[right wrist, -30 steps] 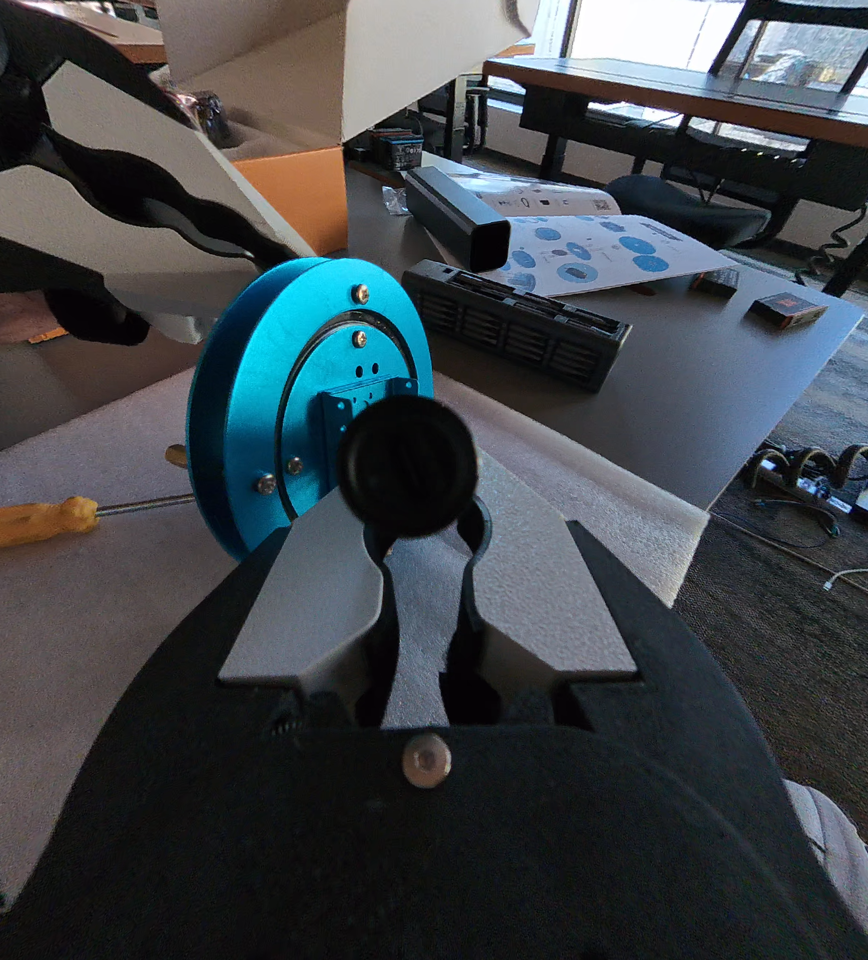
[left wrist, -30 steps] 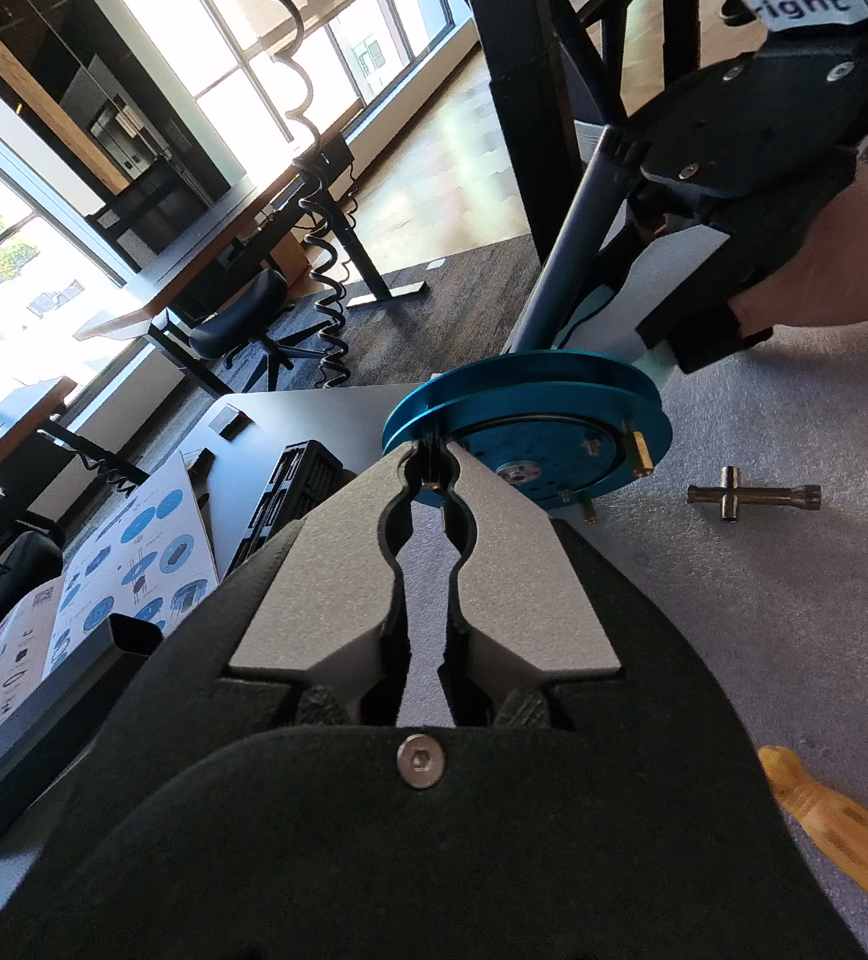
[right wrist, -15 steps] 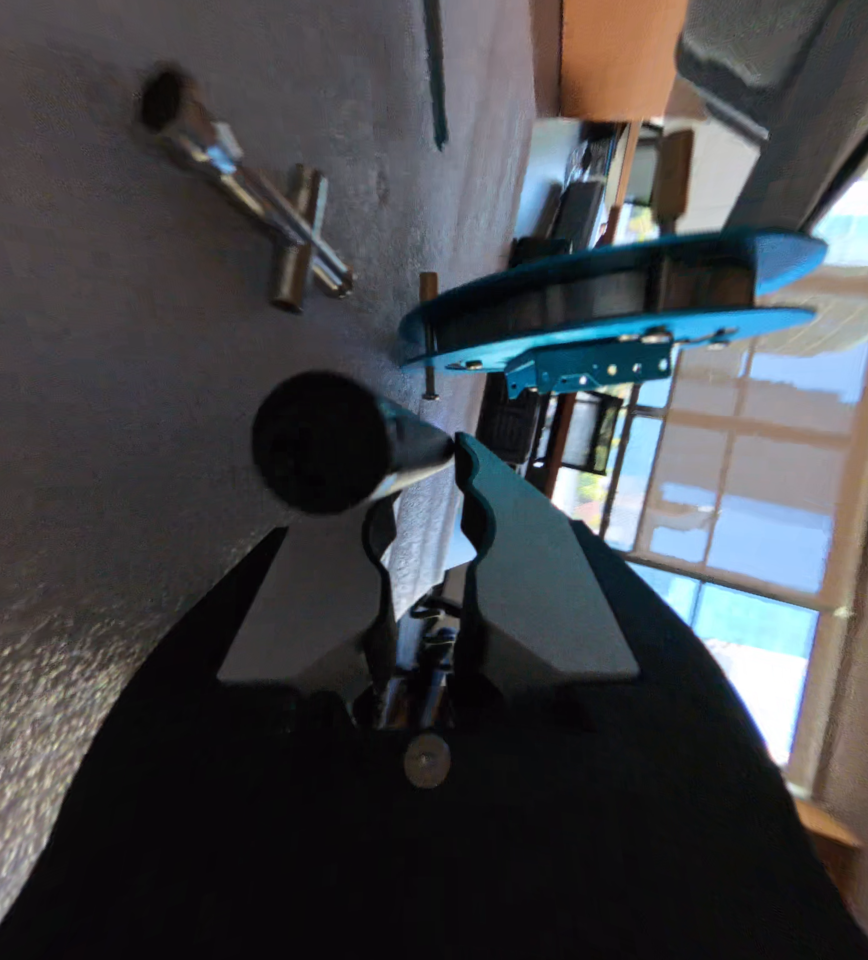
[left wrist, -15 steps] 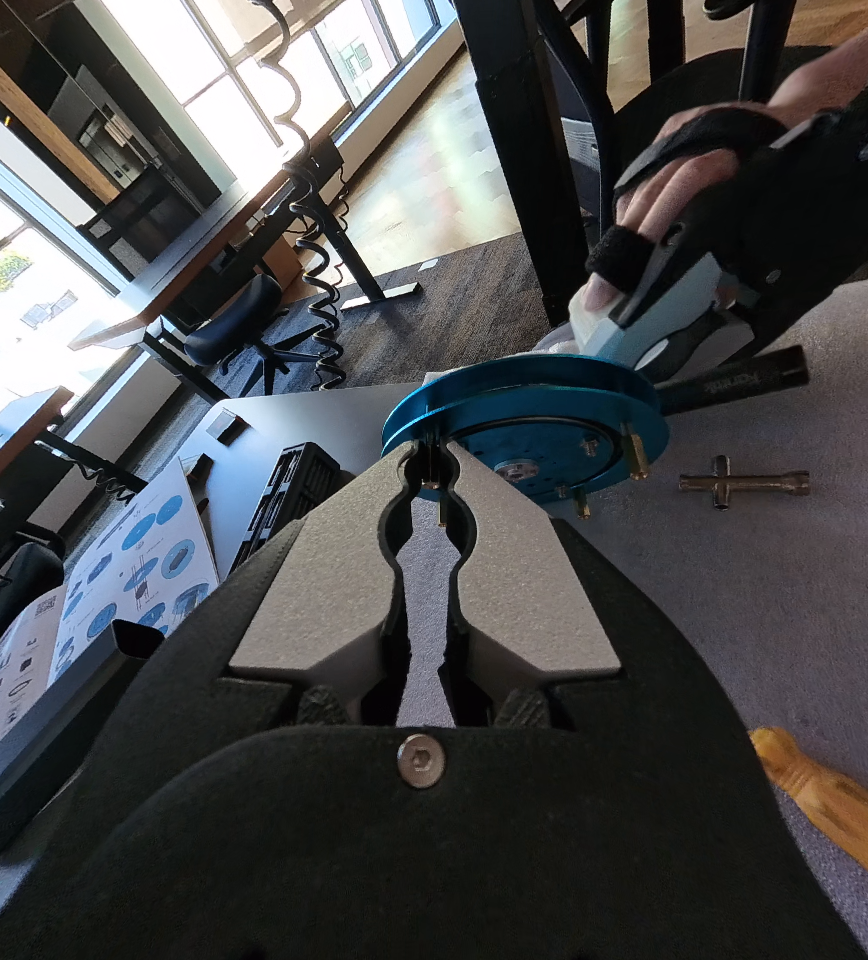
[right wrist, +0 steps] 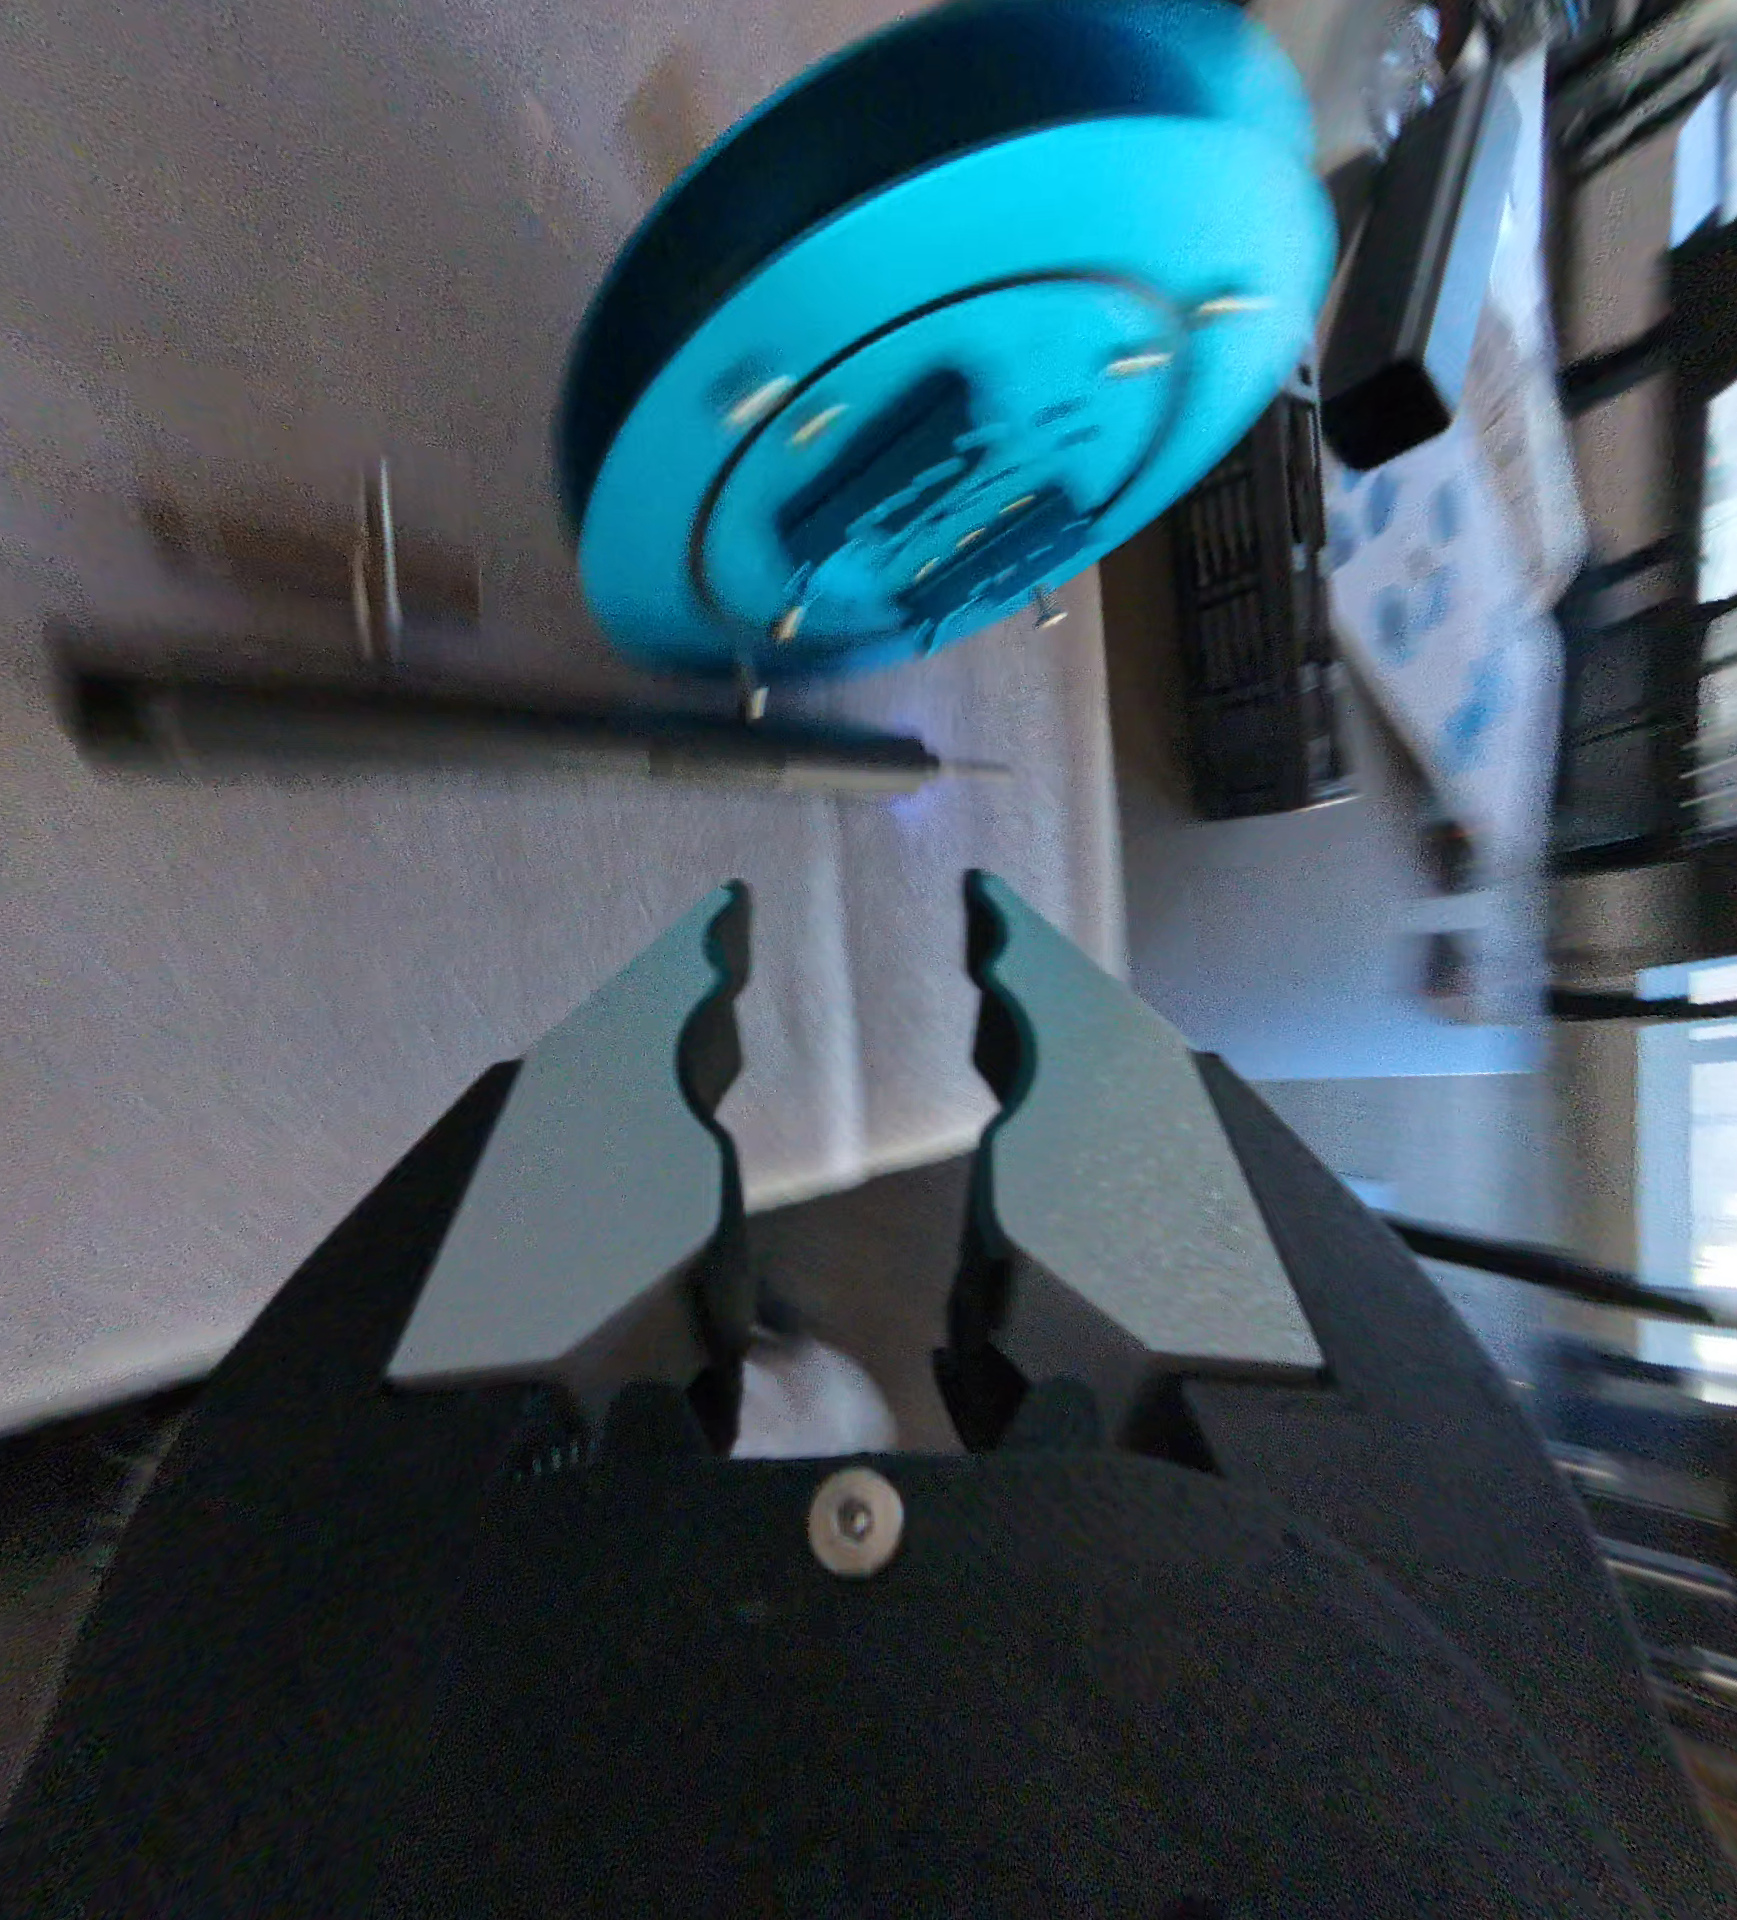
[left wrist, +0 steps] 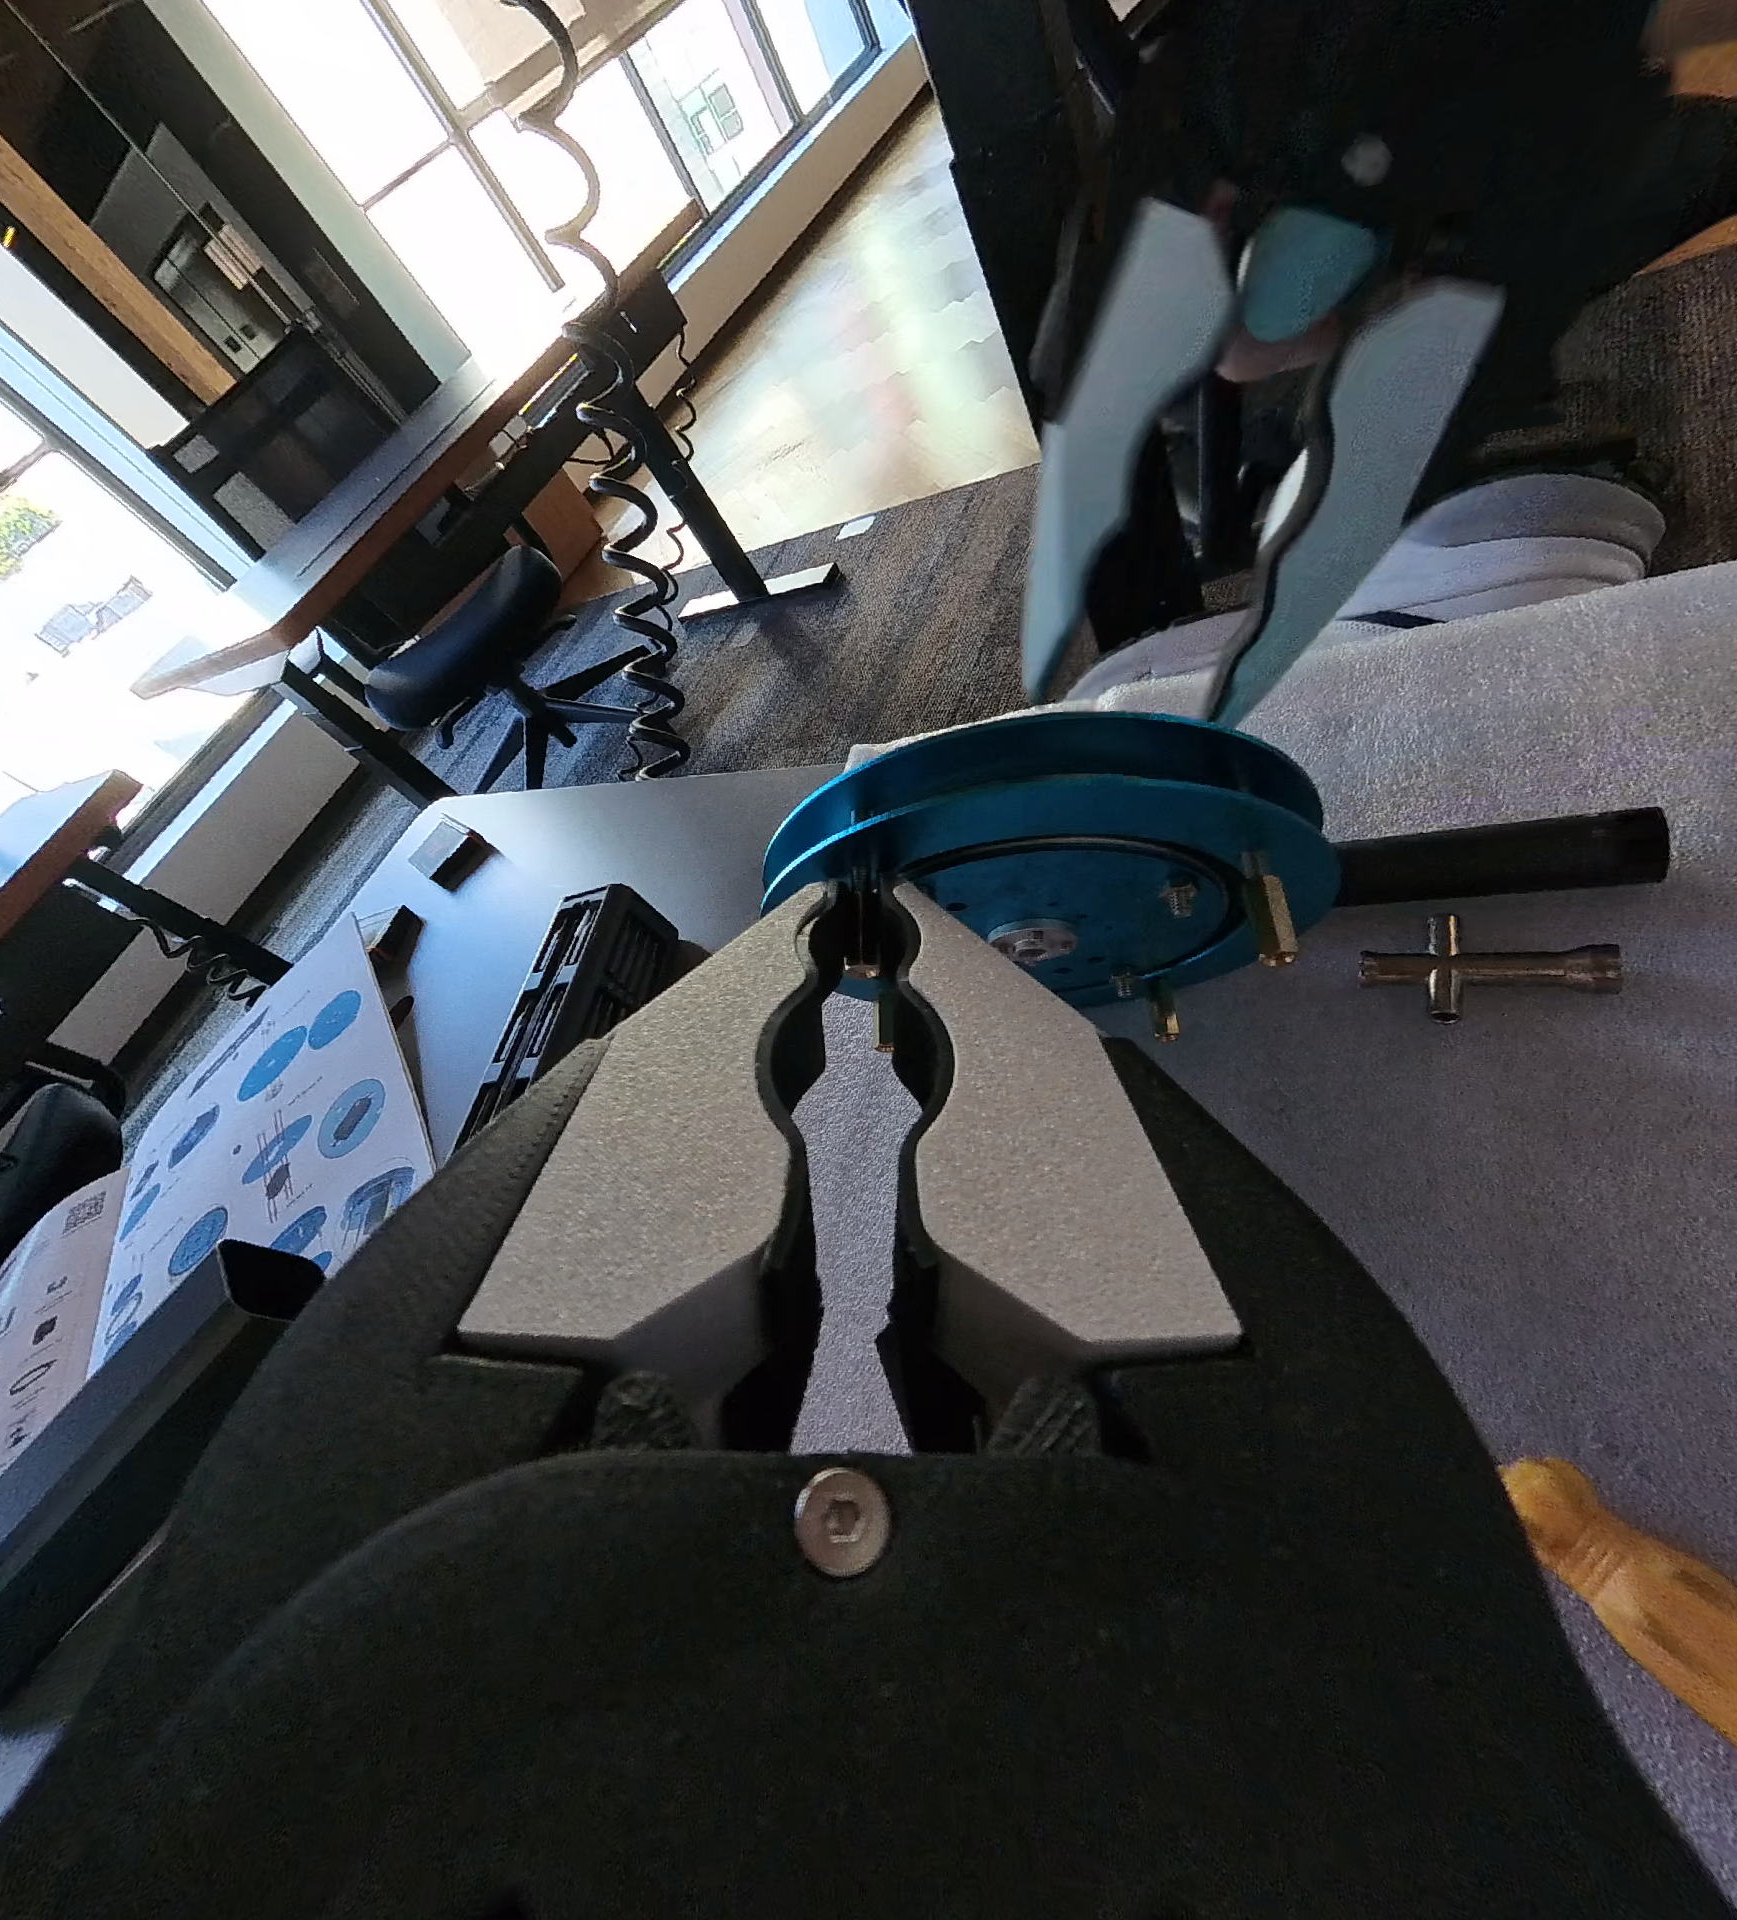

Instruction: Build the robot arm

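Note:
My left gripper [left wrist: 859, 920] is shut on the near rim of a blue double-plate disc [left wrist: 1051, 831] and holds it on edge just above the grey foam mat [left wrist: 1466, 1195]. Brass standoffs stick out of the disc's face. A black screwdriver [left wrist: 1508, 862] lies on the mat behind the disc. My right gripper [right wrist: 856, 894] is open and empty. It hangs above the disc in the left wrist view [left wrist: 1139, 701]. The blurred right wrist view shows the disc [right wrist: 947, 343] and the screwdriver [right wrist: 428, 717] lying just beyond the fingertips.
A metal cross wrench [left wrist: 1466, 966] lies on the mat right of the disc. A yellow-handled tool [left wrist: 1674, 1600] lies near the right edge. On the dark table to the left are a black vented part [left wrist: 573, 997], an illustrated booklet [left wrist: 272, 1122] and a dark tube [left wrist: 251, 1278]. Across from one pair of fingers to the other is roughly 10 cm.
My right gripper has laid the black screwdriver on the mat, opened and lifted away above the disc. My left gripper still holds the disc in the same place.

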Tool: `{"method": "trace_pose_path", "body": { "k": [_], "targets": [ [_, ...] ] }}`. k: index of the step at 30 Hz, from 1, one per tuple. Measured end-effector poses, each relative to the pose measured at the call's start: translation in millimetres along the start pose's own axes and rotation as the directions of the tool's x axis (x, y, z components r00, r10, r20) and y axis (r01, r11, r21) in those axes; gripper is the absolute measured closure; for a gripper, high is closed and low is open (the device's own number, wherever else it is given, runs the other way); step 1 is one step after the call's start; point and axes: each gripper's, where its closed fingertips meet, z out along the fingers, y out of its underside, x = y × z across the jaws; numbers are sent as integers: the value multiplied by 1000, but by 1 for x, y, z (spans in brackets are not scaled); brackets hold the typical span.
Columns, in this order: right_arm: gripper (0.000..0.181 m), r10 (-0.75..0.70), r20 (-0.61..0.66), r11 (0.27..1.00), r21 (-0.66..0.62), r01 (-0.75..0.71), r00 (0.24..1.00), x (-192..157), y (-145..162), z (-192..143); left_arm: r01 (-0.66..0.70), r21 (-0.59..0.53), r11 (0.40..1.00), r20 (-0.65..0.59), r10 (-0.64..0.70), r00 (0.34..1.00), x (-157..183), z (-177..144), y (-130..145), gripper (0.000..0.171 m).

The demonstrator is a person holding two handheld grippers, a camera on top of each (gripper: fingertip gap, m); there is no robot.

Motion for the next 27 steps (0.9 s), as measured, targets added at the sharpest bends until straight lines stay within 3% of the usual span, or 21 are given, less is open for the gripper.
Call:
{"method": "trace_pose_path", "body": {
  "k": [1,3,5,6,8,11,15,18,27],
  "targets": [
    [125,243,137,959,115,-259,960,0,-18,-6,2,-2,1000,-1,-2,1000,0,0,0,168],
    [113,468,476,719,284,-634,745,4,-67,-30,7,-6,1000,-1,-7,1000,0,0,0,168],
    [125,539,587,483,372,-793,604,31,-93,-48,9,-14,1000,5,-9,1000,-1,0,1,168],
    [130,562,591,425,394,-815,579,39,-100,-50,6,-19,1000,10,-6,1000,-1,0,1,168],
    [131,645,504,425,387,-818,574,46,-103,-41,-5,-29,1000,21,6,1000,-1,1,1,168],
    [121,739,304,492,368,-789,602,43,-102,-22,-5,-40,999,25,6,1000,0,2,-1,168],
    [120,773,123,555,344,-757,623,38,-100,-9,-22,-44,999,34,23,999,2,4,-4,168],
    [145,745,8,629,323,-707,666,39,-93,-3,-21,-36,999,34,22,999,3,5,-7,168],
    [161,783,-43,596,336,-729,621,42,-84,-9,112,-14,994,-7,-112,994,2,-3,-7,163]
  ]
}}
